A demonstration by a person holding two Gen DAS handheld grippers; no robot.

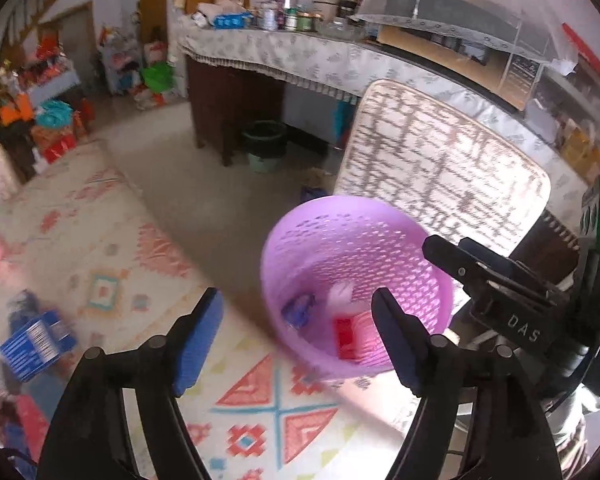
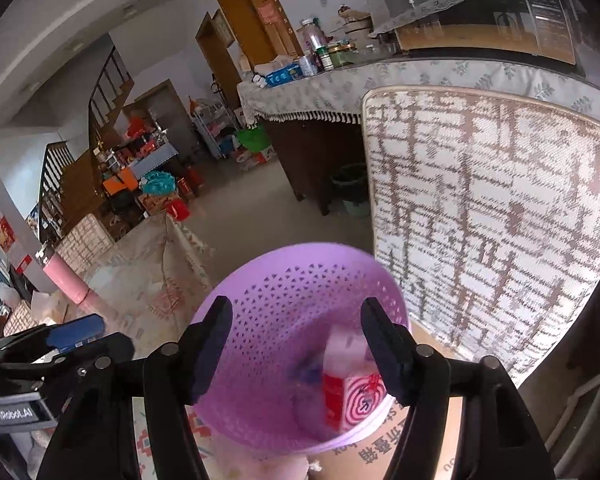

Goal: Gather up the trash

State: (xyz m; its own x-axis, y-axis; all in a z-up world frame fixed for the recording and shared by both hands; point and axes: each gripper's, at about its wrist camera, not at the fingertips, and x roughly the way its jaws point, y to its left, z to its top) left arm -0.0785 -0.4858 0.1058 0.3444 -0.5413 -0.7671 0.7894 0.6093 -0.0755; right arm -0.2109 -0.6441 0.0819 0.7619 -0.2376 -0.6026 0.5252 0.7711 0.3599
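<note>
Left wrist view shows us a lilac perforated basket [image 1: 340, 240] right of centre in the frame, standing at the edge of a table; inside lie a red-and-white carton [image 1: 346, 336] and a crumpled blue wrapper [image 1: 299, 309], both blurred. Our left gripper [image 1: 298, 338] stands spread above the basket's near rim, nothing between its blue pads [image 1: 198, 344]. Our right gripper [image 1: 452, 264] enters from the right edge at mid-height over the basket's far side; from there we cannot read its jaws.

Right wrist view puts the basket at lower centre, the carton with its pink spiral print low inside it. Our right gripper stands spread and empty above the opening.

Around it, a patterned cloth [image 1: 112, 264] in coral, teal and cream covers the table. At far left a blue printed packet [image 1: 36, 340] lies on the cloth. A woven chair back [image 1: 444, 160] rises behind the basket. Beyond, a cluttered counter [image 1: 284, 46] with a leaf-print cloth fills the upper frame, a green bin [image 1: 265, 148] on the pale floor beneath it.
</note>
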